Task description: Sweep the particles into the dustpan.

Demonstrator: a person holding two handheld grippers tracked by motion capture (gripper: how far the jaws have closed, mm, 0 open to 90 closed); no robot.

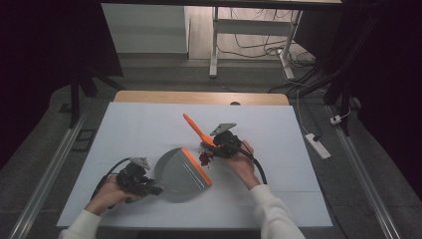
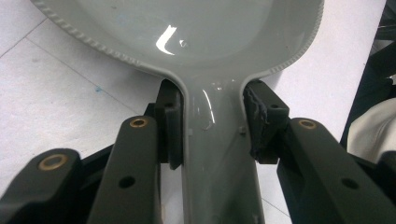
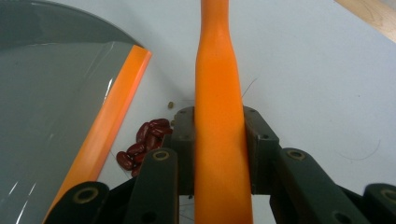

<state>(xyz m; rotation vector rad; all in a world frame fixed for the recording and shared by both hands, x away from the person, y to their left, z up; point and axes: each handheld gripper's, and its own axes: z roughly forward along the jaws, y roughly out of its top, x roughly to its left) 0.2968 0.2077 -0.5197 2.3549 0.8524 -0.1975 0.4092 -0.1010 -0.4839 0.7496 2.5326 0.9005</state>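
Note:
A grey dustpan (image 1: pixel 178 172) with an orange lip (image 1: pixel 196 166) lies on the white table, its lip facing right. My left gripper (image 1: pixel 149 188) is shut on the dustpan's grey handle (image 2: pixel 217 154), one pad on each side. A small pile of dark red beans (image 1: pixel 205 158) lies just off the orange lip (image 3: pixel 112 121). My right gripper (image 1: pixel 224 144) is shut on the orange brush handle (image 3: pixel 219 140), which slants up and away to the far left (image 1: pixel 193 125). The beans (image 3: pixel 144 142) sit left of the right jaws, between them and the lip. The brush head is hidden below the gripper.
The white mat (image 1: pixel 139 124) covers the table, with a wooden strip (image 1: pixel 199 97) along the far edge. A power strip (image 1: pixel 318 145) lies on the floor to the right. Desk legs and cables (image 1: pixel 259 47) stand beyond the table.

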